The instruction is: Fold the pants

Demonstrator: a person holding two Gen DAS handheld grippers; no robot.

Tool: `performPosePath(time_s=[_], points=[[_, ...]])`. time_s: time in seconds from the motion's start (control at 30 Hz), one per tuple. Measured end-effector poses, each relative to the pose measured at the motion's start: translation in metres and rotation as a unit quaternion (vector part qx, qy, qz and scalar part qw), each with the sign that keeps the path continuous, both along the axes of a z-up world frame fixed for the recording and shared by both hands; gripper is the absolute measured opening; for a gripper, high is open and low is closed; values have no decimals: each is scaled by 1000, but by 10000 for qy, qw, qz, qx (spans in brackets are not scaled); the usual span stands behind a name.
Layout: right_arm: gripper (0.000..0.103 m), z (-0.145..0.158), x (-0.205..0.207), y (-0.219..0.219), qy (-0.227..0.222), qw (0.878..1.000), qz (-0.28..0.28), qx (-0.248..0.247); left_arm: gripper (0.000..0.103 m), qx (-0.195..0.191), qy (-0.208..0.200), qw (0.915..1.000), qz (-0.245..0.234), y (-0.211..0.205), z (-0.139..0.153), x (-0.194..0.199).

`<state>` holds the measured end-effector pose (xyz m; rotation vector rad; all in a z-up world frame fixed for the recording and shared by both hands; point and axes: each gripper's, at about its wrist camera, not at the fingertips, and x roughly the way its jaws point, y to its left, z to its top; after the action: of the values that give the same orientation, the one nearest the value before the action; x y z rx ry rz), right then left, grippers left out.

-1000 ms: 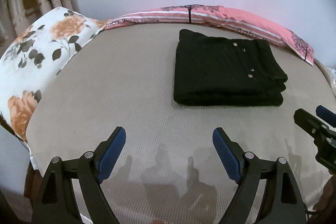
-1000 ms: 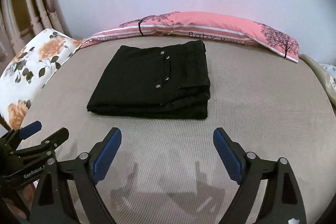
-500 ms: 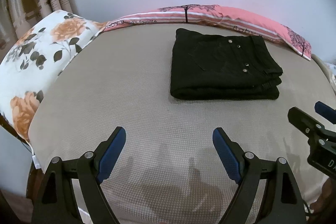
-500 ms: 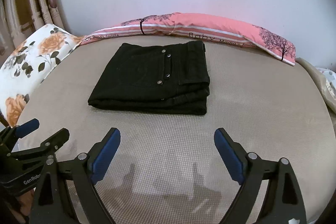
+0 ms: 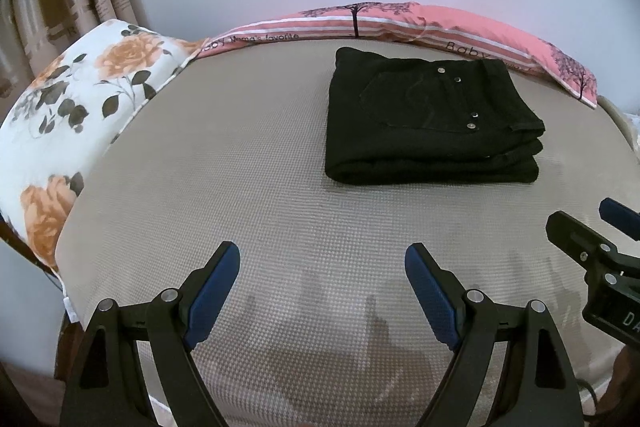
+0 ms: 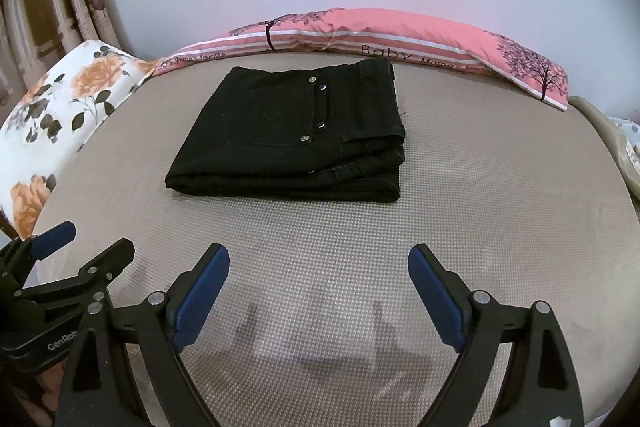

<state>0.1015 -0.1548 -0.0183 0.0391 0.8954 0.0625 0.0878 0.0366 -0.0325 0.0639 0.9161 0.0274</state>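
The left gripper (image 5: 322, 277) hangs over the near part of the bed with its blue pads spread wide and nothing between them, only bare cover below. The right gripper (image 6: 318, 279) is the same: jaws parted, empty, tipped down toward the mattress. Each shows up at the edge of the other's view, so the two are held side by side, level with one another, the way you would hold both hands back from a finished job to look it over.

Out beyond them the beige bed cover (image 6: 480, 227) lies flat, with the grippers' shadows on it just ahead of the fingers. Well apart from both tools, toward the far side, sit the black pants (image 6: 296, 135), folded into a thick, squared bundle, several layers stacked, the back pocket and its rivets facing up. The waistband end seems to lie on the right of the stack, though the dark cloth makes the layers hard to separate by eye.

Behind the pants a long pink pillow (image 5: 400, 23) runs along the wall, close to the bundle's far edge, and a floral pillow (image 5: 80, 107) fills the left corner beside the curtain.

To my eye the folding looks done: the bundle is tidy, nothing trails, and neither tool is placed to grip anything.
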Motion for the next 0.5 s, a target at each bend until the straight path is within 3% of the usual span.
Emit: performPosePath(time_s=[0.5], points=[[89,-5,9,4,-31,9998,-74,-164,85,64,29,10000,-17,3,-10,10]])
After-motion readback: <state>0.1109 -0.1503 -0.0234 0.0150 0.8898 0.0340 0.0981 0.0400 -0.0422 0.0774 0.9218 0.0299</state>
